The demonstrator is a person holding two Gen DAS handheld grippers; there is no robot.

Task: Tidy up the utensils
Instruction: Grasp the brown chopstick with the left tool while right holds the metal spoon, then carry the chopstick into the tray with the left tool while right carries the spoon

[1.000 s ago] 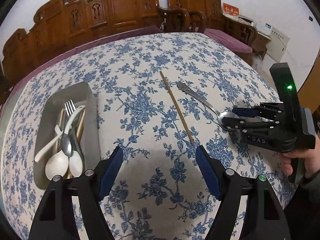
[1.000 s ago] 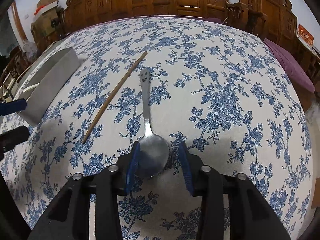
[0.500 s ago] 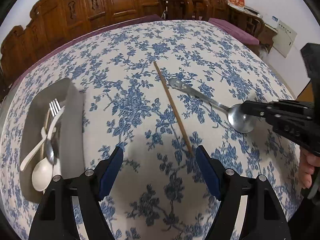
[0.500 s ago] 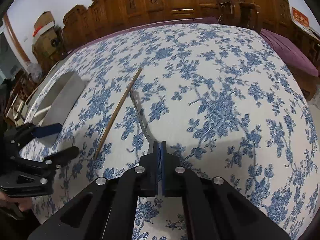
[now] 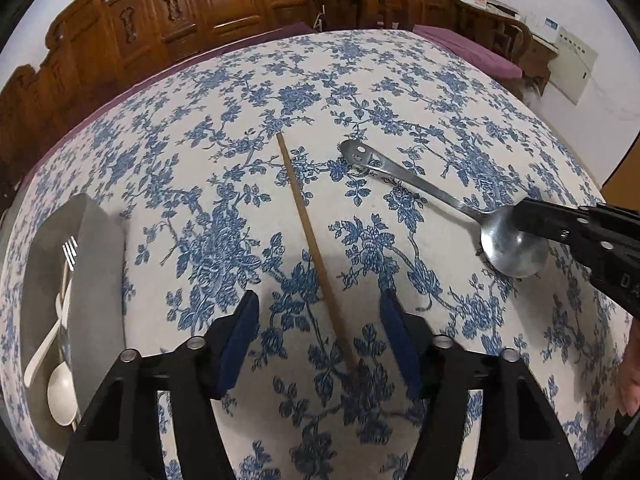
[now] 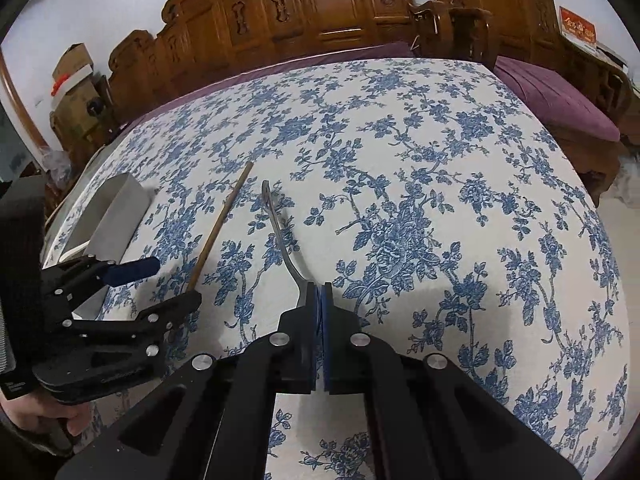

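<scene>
A metal spoon (image 5: 416, 188) with a smiley-cut handle is gripped at its bowl by my right gripper (image 6: 319, 300), which is shut on it; the handle (image 6: 276, 220) points away and is turned on edge. A single wooden chopstick (image 5: 316, 252) lies on the floral tablecloth. My left gripper (image 5: 320, 336) is open, its blue pads either side of the chopstick's near end, just above it. A grey metal tray (image 5: 96, 264) at the left holds a fork, white spoons and other utensils.
The tray also shows at the left in the right wrist view (image 6: 116, 216). Carved wooden chairs (image 6: 320, 12) stand along the table's far edge. A purple cushioned bench (image 6: 560, 100) is at the right.
My right gripper closed on the spoon's bowl and lifted and tilted it. My left gripper moved forward and right, so the chopstick's near end now lies between its open fingers.
</scene>
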